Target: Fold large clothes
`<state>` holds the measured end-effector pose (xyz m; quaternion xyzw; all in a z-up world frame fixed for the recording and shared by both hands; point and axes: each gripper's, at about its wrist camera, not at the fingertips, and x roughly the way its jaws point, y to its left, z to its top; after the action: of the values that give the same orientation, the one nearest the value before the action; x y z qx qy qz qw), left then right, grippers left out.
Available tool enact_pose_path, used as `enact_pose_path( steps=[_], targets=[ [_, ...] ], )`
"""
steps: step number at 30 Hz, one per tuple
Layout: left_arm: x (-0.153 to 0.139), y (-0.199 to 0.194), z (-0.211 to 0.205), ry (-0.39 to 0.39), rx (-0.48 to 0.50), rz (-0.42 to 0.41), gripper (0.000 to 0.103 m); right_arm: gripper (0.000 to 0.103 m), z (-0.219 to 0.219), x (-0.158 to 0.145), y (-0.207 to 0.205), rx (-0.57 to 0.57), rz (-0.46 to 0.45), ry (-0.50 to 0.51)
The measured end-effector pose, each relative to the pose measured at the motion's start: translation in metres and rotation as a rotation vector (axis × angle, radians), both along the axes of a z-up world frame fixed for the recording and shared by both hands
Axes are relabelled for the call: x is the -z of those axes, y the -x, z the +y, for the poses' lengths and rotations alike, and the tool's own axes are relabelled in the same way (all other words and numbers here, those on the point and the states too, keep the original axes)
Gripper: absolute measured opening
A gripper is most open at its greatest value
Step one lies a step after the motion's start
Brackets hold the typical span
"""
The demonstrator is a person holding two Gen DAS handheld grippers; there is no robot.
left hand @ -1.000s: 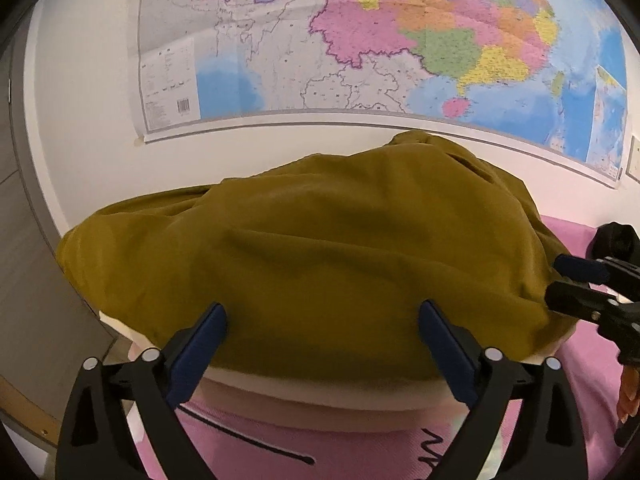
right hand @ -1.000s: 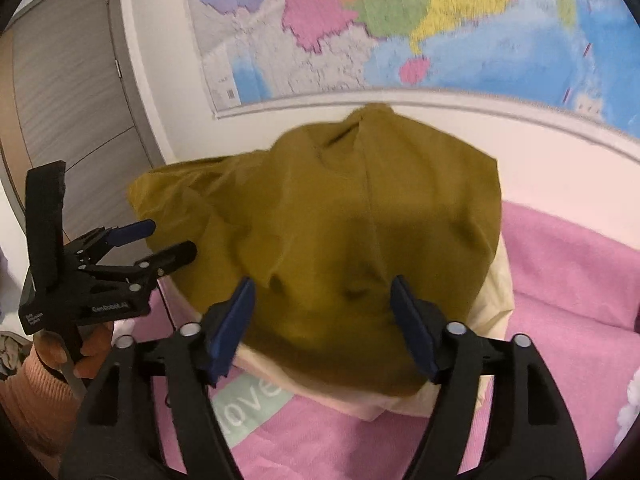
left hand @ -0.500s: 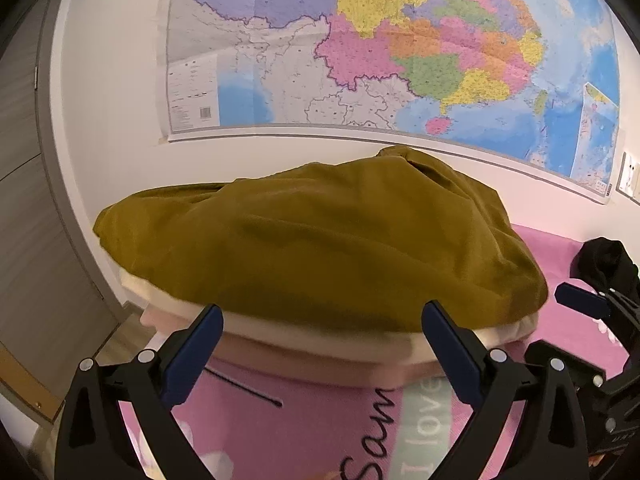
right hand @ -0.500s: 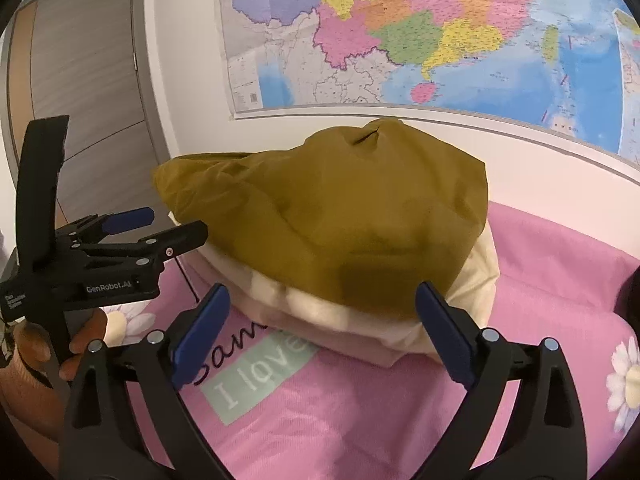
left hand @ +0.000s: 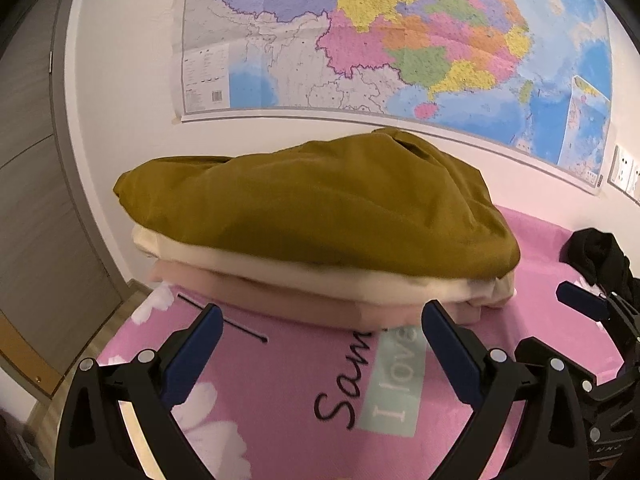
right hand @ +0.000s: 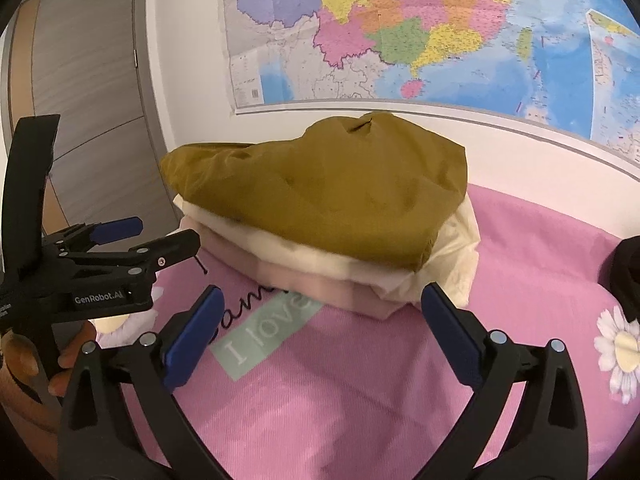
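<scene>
both tongs, catalogued from two wrist views. left gripper (left hand: 320, 336): black frame, blue pads, jaws spread wide at the bottom of the left wrist view, nothing between them, held clear above a pink sheet (left hand: 280, 392); seen side-on at the left edge of the right wrist view, gripped by a hand (right hand: 60, 360) at lower left. right gripper (right hand: 318, 318): same make, jaws opening and standing wide at the bottom of the right wrist view, nothing between the pads, apart from the cloth pile; its tips also show at the right edge of the left wrist view. mustard garment (left hand: 312, 204): folded, lying on top of a stack in the centre of both frames, slightly humped, with a small pucker at its upper right. cream garment (left hand: 280, 268): folded, directly under the mustard one, edges showing along the front. pale pink garment (left hand: 280, 300): folded, lowest in the stack, touching the sheet. sheet: printed with dark script, a mint label reading "i love" (right hand: 264, 338) and white daisies (right hand: 620, 344); a thin black line is printed at the stack's left. black cloth (left hand: 596, 252): bunched at the right edge, well apart from the stack. wall map (left hand: 380, 40): multicoloured, across the upper frame behind the stack. grey door (right hand: 88, 100): upper left. sockets (left hand: 626, 172): white, right of the map.
</scene>
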<state>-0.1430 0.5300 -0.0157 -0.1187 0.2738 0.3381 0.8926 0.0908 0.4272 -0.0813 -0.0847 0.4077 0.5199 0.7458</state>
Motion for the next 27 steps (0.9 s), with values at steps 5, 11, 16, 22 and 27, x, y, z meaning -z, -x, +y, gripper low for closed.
enact_pose_path(
  steps=[5, 11, 16, 22, 27],
  targets=[
    [0.002, 0.006, -0.01, 0.003, -0.006, 0.006, 0.096, 0.097, -0.01, -0.001, 0.009, 0.0, 0.003, 0.003],
    [0.001, 0.012, -0.02, -0.006, -0.02, 0.004, 0.096, 0.097, -0.02, -0.004, 0.016, 0.007, -0.001, -0.004],
    [0.002, 0.013, -0.028, -0.005, -0.004, 0.013, 0.096, 0.097, -0.026, -0.004, 0.021, 0.017, -0.002, -0.001],
    [0.005, 0.015, -0.036, -0.013, -0.001, 0.02, 0.096, 0.097, -0.032, -0.002, 0.022, 0.019, 0.011, 0.002],
    [0.006, 0.015, -0.037, -0.009, -0.004, 0.023, 0.096, 0.097, -0.034, -0.004, 0.022, 0.023, 0.006, -0.001]
  ],
)
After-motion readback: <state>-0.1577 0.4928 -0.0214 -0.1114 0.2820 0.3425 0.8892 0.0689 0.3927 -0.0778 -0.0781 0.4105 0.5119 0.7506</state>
